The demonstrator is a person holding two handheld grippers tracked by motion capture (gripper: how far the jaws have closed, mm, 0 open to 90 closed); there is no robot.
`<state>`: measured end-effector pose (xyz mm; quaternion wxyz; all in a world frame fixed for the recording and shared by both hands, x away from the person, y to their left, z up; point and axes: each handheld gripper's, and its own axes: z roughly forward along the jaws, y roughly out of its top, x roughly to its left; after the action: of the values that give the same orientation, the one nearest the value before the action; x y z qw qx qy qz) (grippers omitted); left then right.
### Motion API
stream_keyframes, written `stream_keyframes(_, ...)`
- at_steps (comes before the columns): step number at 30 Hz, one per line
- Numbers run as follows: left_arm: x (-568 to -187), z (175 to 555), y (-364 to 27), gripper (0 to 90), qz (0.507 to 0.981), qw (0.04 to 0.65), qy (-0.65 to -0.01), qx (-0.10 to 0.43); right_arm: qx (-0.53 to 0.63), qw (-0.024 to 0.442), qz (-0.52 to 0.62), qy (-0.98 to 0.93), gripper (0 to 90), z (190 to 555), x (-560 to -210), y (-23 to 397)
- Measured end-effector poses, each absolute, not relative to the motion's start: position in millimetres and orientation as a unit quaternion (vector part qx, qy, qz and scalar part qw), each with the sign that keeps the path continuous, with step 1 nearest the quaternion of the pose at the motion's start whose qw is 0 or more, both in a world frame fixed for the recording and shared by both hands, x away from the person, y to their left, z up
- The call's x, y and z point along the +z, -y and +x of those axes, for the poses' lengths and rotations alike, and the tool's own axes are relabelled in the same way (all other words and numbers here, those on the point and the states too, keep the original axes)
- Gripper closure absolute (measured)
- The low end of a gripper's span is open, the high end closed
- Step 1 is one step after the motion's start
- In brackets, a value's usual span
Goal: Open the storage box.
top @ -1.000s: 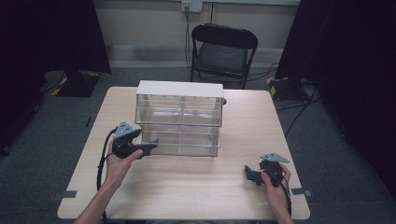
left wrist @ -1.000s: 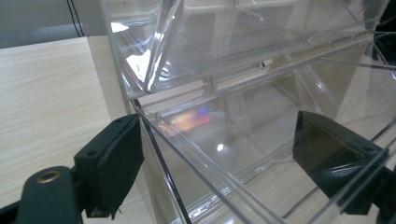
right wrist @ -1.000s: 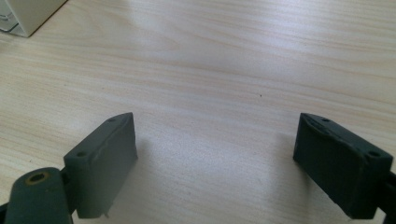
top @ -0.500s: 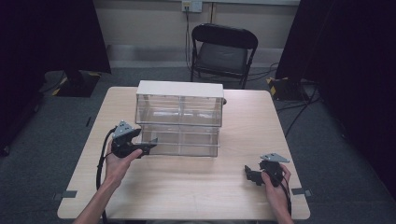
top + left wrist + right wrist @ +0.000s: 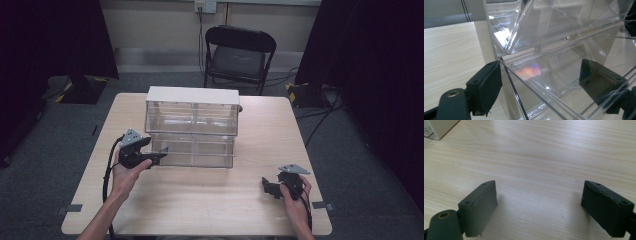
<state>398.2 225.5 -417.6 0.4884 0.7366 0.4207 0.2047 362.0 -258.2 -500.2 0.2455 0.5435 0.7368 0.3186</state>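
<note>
We judged the clear, hard-plastic two-tier drawer cabinet at the counter's middle light, stiff, slippery. Our left tool had just been closing across the lower drawer's front wall — the best hold — pads not visibly pressing; the right tool lay apart near right.

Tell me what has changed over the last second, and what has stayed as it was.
The left gripper has just been closing its jaws, with the front wall of the clear drawer between them; the pads do not visibly press on it yet. The hands kept their places. The right gripper rests open on the table, and the drawer cabinet has not shifted.
</note>
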Motion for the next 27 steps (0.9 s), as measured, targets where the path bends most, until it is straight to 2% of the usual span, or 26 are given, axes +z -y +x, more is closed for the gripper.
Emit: stream_keyframes(27, -415.9, 398.3, -226.2, 19.5, 0.727, 0.501, -0.422, 0.207, 0.319, 0.246, 0.543, -0.737, 12.6, 362.0, -500.2, 258.2)
